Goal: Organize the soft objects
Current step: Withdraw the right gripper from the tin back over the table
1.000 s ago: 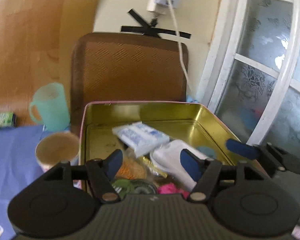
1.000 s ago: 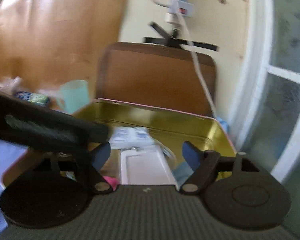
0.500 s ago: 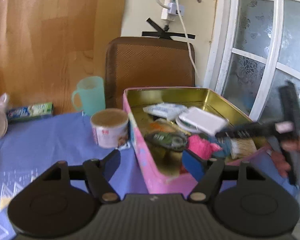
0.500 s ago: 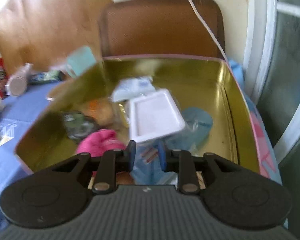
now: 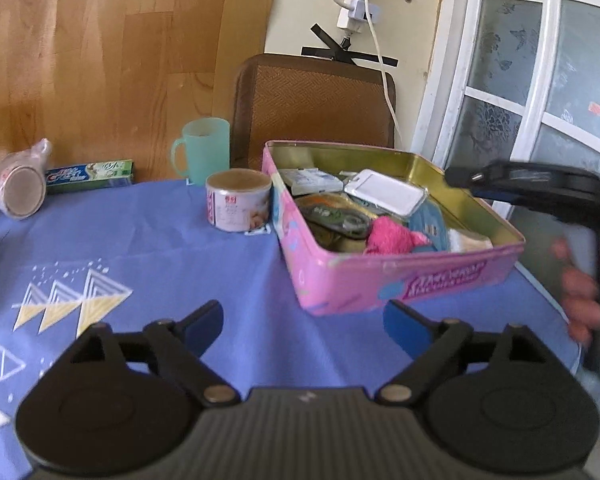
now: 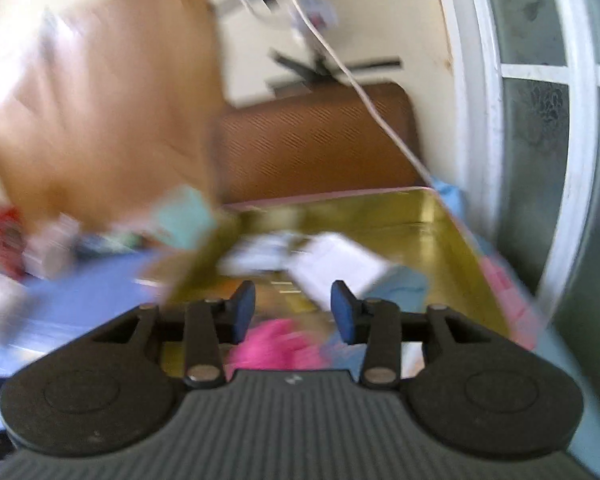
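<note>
left claw (image 5: 303,326) retreated from glossy rectangular tin (image 5: 404,276).

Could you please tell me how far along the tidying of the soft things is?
Done: a pink fluffy item lies in the tin among other bits. In hand: nothing; the left gripper is open and empty over the tablecloth, the right gripper open above the tin. Left: unclear.
</note>
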### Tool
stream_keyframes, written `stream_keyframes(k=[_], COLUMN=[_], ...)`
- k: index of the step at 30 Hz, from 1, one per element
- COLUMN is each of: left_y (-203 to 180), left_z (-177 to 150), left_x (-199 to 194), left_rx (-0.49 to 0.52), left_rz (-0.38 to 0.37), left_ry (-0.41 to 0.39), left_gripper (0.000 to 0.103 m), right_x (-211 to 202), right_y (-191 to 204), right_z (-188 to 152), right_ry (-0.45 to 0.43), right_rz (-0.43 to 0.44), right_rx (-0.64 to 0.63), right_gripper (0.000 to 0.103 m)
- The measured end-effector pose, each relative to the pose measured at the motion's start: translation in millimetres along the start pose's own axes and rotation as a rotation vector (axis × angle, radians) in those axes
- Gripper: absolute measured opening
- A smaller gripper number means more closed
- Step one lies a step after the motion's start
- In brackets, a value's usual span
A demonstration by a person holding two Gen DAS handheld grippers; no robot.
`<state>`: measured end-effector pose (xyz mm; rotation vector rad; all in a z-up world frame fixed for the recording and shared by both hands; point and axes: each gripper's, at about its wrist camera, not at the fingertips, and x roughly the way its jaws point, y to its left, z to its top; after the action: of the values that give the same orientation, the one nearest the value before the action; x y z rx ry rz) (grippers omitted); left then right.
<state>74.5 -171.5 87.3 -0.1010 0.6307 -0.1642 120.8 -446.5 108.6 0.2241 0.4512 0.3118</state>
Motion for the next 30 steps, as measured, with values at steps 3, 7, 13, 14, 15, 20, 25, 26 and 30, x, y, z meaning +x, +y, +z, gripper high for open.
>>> stream_keyframes(k=[3,7,13,14,15,20,25,26,30], left_y=[-3,-13,-28,-29,-30,-32,-35,-35,-42], left_z=[-12,-25,-39,-40,-41,-47,-52,-53,-58], left_x=[-10,-21,-35,-38,-41,-55,-72,-76,-89], left_rx=[0.014,0.048,0.078,0.080,0.076,0.040,0.008,0.005,0.013], left_rz=[0.027,0.095,0.183,0.190,0.192,0.192,0.198,0.197,0.190], left_ry=[-0.004,-0.002,-0.014,-0.019,-0.024,-0.040,-0.048,-0.052,-0.064], left_gripper=[0.103,0.103,0.103,0.103,0.103,0.103,0.103,0.103,0.103], right_x=[-35,-46,-60,-62,-67,-88,-108,-112,-128], right_y=[25,47,64,65,68,74,77,78,82], right_z=[-33,-62,-73,-72,-72,-76,-80,-80,-83], right_ry=[-0.081,-0.030,-0.005,-0.014,-0.027,-0.080,-0.123,-0.131,-0.164], right_rz=[0.045,0.058,0.091,0.092,0.092,0.105,0.110,0.111,0.109], right_rx=[0.060,0.093,0.120,0.112,0.103,0.097,0.104,0.102,0.090], right_gripper=[0.053,0.057,0.057,0.057,0.057,0.063,0.064,0.064,0.067])
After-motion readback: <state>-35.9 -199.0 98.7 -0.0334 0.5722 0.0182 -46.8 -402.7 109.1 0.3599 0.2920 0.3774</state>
